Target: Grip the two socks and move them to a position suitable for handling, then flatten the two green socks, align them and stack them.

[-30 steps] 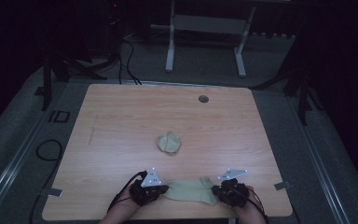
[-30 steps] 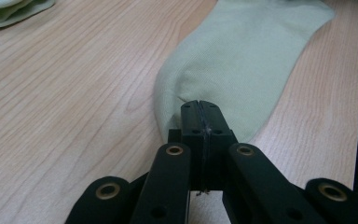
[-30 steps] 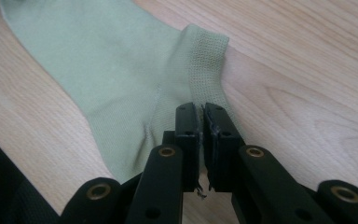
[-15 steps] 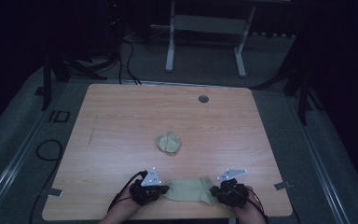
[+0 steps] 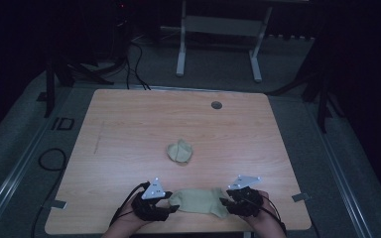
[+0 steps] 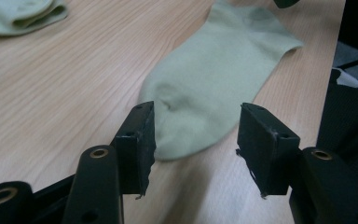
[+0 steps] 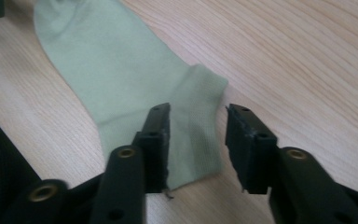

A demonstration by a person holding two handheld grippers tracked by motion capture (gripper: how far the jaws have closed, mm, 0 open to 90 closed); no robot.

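A pale green sock (image 5: 197, 201) lies flat near the table's front edge, stretched between my two grippers. My left gripper (image 5: 171, 208) is at its left end. In the left gripper view the sock's rounded toe (image 6: 214, 79) rests on the wood between the parted jaws of the left gripper (image 6: 196, 135), which have just been opening; the pads do not press it. My right gripper (image 5: 224, 203) is at the other end. There the ribbed cuff (image 7: 196, 116) lies between the jaws of the right gripper (image 7: 198, 140), also just opened and not touching it.
A second green sock (image 5: 180, 151), bunched up, sits mid-table and shows at the top left of the left gripper view (image 6: 18, 14). A round cable hole (image 5: 217, 105) is near the far edge. The table's front edge (image 5: 178, 231) runs just under both hands.
Hands and sock keep their places at the front edge. The high view is too small to show the jaws moving.
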